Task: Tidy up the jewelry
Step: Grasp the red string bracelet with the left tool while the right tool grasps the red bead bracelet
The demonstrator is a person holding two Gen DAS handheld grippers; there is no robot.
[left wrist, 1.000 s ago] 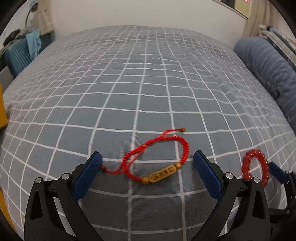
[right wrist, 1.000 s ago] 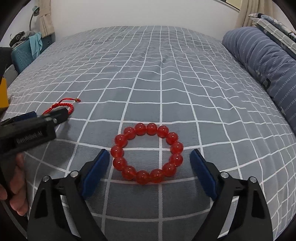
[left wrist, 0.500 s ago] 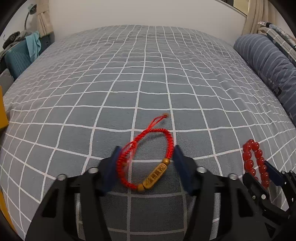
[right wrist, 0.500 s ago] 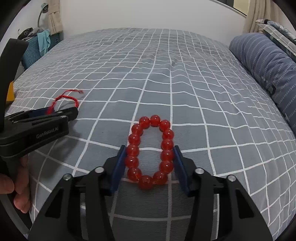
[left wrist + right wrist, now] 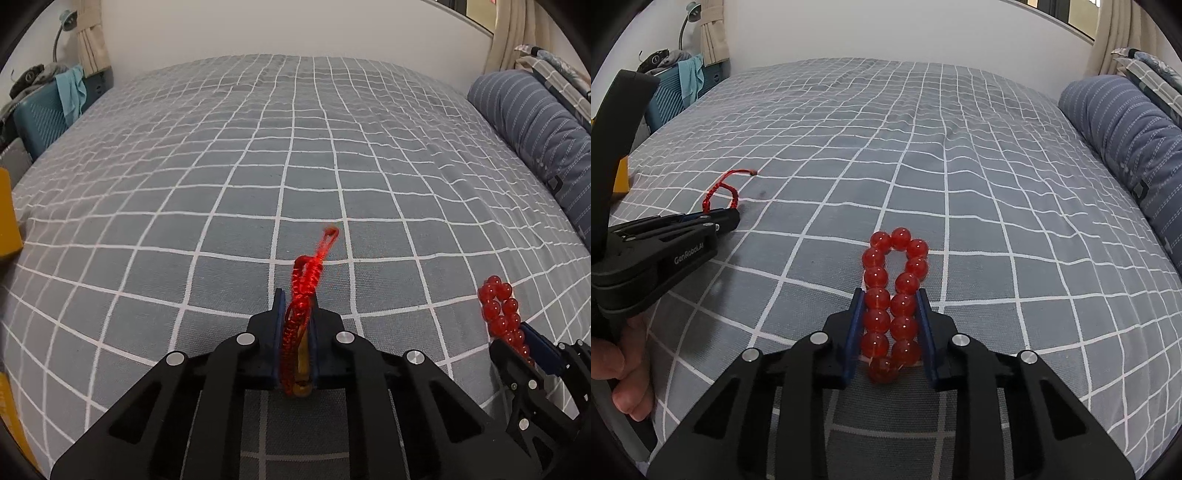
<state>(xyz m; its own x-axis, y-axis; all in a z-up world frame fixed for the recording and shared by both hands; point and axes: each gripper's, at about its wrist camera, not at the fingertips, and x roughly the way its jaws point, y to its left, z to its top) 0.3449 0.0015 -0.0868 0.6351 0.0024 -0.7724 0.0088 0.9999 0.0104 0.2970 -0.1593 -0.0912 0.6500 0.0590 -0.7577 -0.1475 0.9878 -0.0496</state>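
Observation:
My left gripper [image 5: 297, 299] is shut on a red braided cord bracelet [image 5: 304, 291] with a gold bar bead; the cord is squeezed flat and its loop end sticks out forward. It shows at the left of the right wrist view [image 5: 720, 195]. My right gripper [image 5: 890, 295] is shut on a red bead bracelet [image 5: 894, 295], pressed into a narrow double row, with its far end beyond the tips. That bracelet [image 5: 498, 310] and the right gripper [image 5: 532, 343] show at the right of the left wrist view. Both are over the grey checked bed cover [image 5: 295, 166].
A blue striped pillow [image 5: 1126, 122] lies along the bed's right side. A blue crate with clothes [image 5: 679, 85] stands beyond the bed's far left corner. A yellow object [image 5: 7, 218] sits at the left edge. A white wall runs behind the bed.
Both grippers closed from wide open onto their bracelets, squeezing each loop narrow. Both views now sit a little higher over the bed.

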